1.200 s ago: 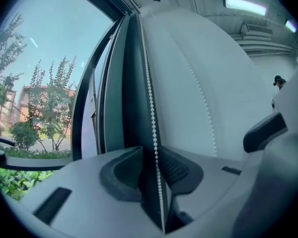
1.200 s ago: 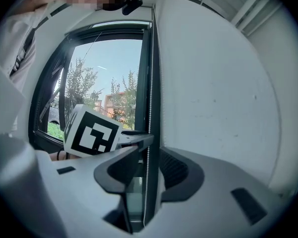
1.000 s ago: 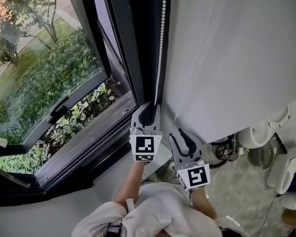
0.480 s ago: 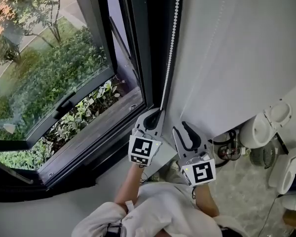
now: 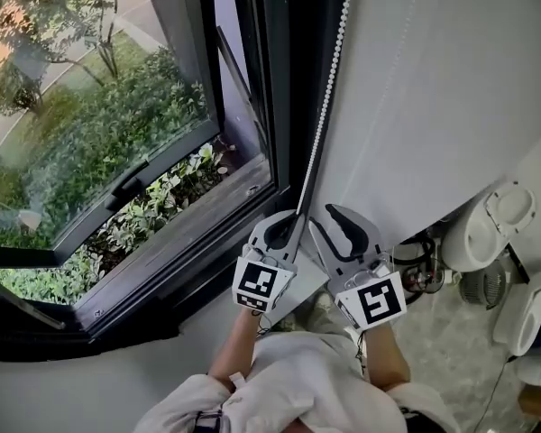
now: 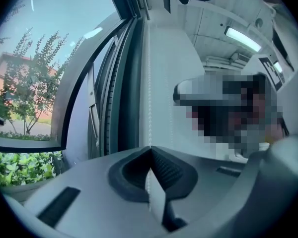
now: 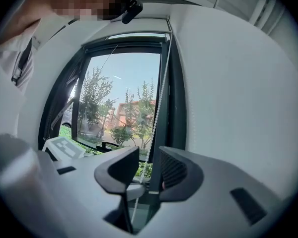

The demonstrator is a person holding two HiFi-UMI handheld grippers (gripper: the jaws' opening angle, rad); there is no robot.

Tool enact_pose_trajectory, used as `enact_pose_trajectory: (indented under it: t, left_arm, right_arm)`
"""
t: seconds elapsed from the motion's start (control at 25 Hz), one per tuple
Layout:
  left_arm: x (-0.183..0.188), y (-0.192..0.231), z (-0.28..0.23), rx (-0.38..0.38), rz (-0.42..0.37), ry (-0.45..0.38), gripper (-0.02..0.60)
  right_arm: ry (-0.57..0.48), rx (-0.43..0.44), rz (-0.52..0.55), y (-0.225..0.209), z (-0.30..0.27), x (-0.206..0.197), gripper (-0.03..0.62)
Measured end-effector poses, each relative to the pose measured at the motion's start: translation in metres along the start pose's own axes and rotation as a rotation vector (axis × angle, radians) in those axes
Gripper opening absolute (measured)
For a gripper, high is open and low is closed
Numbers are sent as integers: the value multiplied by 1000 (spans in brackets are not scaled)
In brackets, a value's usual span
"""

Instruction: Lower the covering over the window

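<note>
Clamped shut on bead chain (image 5: 329,97) with left gripper (image 5: 287,228), jaws pressed together around a low stretch of it. Holding right gripper (image 5: 343,228) just beside the left, jaws apart, a strand of chain in the gap, not pinched. Hanging straight down along dark window frame (image 5: 288,79), next to white wall (image 5: 451,79). Beyond the glass (image 5: 90,106): bushes (image 5: 135,97), trees.

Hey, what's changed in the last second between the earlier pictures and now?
The left tongs closed onto the bead chain and now grip it. The right tongs moved up closer to the chain, which runs between their open jaws. Unchanged: the right tongs stay open, and the window is still uncovered.
</note>
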State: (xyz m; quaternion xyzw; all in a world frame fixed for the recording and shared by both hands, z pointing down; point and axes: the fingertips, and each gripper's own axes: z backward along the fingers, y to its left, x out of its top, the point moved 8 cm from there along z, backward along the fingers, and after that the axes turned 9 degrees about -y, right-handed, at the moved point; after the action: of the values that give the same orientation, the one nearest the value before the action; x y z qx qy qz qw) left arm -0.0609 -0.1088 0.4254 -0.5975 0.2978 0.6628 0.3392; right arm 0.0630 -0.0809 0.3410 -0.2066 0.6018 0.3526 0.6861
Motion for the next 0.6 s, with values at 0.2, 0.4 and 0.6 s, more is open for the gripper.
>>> enact_pose_trajectory:
  t: [0.2,0.4,0.6]
  left_arm:
    - [-3,-6,7,-20,34,-10,12]
    - [-3,-14,8,-50,38,-18,12]
    - [-4,-20,8,-74,51,-23,12]
  right_arm:
    - [-43,34,4,-3,-14,20,121]
    - [-85,31,0,-9,-27,36,104]
    - [-106,27,-26,-16,-34,44,83]
